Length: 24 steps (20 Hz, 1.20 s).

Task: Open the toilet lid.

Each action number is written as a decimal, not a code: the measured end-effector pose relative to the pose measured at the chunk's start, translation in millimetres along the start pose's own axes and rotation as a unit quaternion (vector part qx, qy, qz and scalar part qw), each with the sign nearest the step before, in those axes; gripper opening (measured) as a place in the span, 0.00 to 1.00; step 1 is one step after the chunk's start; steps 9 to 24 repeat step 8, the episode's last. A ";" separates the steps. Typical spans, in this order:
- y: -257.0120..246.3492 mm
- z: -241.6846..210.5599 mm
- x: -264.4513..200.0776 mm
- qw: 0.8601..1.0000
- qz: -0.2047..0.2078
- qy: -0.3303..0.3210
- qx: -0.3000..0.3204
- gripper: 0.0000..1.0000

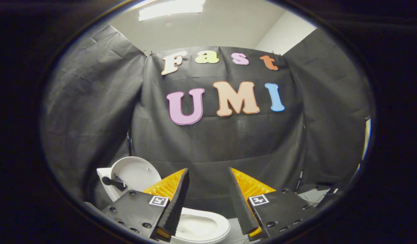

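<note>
A white toilet stands low ahead of me, to the left. Its lid (135,173) is raised upright and leans back against the white tank (105,184), with a dark hinge piece at its base. The white seat and bowl (201,226) lie open below, partly hidden behind my left finger (174,200). My gripper (208,189) is open, held above the bowl, with a wide gap and nothing between its black and orange fingers. The raised lid is beyond and left of the left finger, apart from it.
Black cloth walls (228,142) close the booth behind the toilet and on both sides. A pale floor patch (313,195) with dark clutter shows low to the right of the right finger.
</note>
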<state>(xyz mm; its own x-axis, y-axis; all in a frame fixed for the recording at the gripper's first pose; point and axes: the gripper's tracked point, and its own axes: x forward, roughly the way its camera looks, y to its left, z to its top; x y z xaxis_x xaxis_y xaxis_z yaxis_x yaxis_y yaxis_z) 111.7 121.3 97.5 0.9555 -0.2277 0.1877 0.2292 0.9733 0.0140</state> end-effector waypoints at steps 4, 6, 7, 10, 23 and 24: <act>-26.6 -13.1 -14.8 0.999 0.023 0.025 -0.003 0.71; -33.6 -19.1 -20.8 0.998 0.044 0.032 0.018 0.71; -37.8 -23.0 -24.0 0.998 0.051 0.035 0.030 0.71; -43.4 -28.4 -27.8 0.997 0.053 0.040 0.036 0.71; -43.4 -28.4 -27.8 0.997 0.053 0.040 0.036 0.71; -43.4 -28.4 -27.8 0.997 0.053 0.040 0.036 0.71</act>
